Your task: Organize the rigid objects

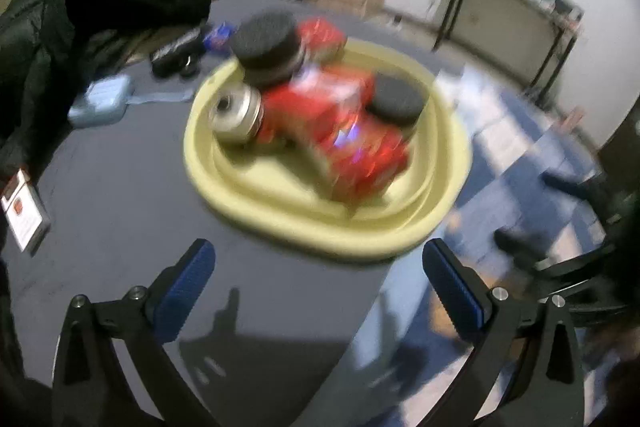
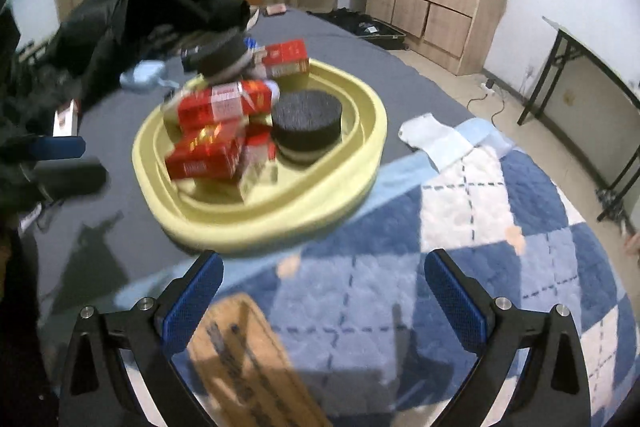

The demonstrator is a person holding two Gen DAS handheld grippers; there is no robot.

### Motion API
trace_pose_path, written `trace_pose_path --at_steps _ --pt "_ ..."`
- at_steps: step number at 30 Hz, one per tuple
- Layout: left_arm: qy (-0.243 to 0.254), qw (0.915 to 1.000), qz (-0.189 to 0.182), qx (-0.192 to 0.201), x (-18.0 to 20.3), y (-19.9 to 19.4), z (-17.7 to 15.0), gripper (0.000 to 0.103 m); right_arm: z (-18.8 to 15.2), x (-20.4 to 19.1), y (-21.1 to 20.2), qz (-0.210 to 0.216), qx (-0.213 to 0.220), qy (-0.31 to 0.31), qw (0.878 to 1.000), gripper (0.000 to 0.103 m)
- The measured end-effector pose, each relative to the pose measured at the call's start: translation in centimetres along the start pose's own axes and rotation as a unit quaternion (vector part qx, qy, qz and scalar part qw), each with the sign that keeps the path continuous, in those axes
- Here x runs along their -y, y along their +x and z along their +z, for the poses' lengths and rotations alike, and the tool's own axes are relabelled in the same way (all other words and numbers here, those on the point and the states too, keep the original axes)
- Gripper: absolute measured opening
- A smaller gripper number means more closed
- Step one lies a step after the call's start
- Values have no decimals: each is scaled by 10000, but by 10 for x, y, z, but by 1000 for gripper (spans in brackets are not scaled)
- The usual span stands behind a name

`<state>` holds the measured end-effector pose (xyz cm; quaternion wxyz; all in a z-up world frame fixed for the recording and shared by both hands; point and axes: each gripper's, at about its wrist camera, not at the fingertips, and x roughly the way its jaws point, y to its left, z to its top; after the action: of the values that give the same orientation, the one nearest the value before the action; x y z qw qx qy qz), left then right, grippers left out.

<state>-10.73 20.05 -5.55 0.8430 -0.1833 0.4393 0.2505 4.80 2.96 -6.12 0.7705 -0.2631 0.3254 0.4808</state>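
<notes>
Two grippers, left gripper (image 1: 318, 291) and right gripper (image 2: 323, 297), hang spread and empty near the yellow tray (image 2: 372, 131); steady them before choosing another loose item.

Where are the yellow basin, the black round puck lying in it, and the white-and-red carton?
yellow basin (image 2: 362, 163), right wrist view, right rim.
black round puck (image 2: 307, 115), right wrist view, top face.
white-and-red carton (image 1: 25, 215), left wrist view, front face.

Left wrist view smeared by motion — print on the red boxes (image 1: 344, 131) in the yellow basin (image 1: 328, 227) unreadable, silver round thing (image 1: 236, 119) unidentifiable. Right wrist view: brown cardboard piece (image 2: 248, 359) blurred and cut by the bottom edge, its dark lettering illegible — far black disc (image 2: 224, 57) smeared too.
</notes>
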Motion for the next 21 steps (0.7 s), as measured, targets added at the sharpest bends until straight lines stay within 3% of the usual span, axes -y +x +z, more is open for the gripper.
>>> trace_pose_path --at_steps 1,4,13,17,21 --pt "-84 9997 -152 -169 -2 8 -1 103 0 -2 0 -7 -56 -24 10000 103" --pt "-276 9985 -118 -464 -6 28 -4 103 -6 -4 4 21 -75 -72 9999 103" --pt "-220 9990 -10 -389 -2 67 -17 103 -5 -2 44 200 143 119 9996 103" --pt "6 9992 383 151 11 75 -21 103 -13 2 71 236 -43 146 9996 103" --pt "23 9985 477 282 17 79 -21 103 -12 7 78 343 27 220 9992 103"
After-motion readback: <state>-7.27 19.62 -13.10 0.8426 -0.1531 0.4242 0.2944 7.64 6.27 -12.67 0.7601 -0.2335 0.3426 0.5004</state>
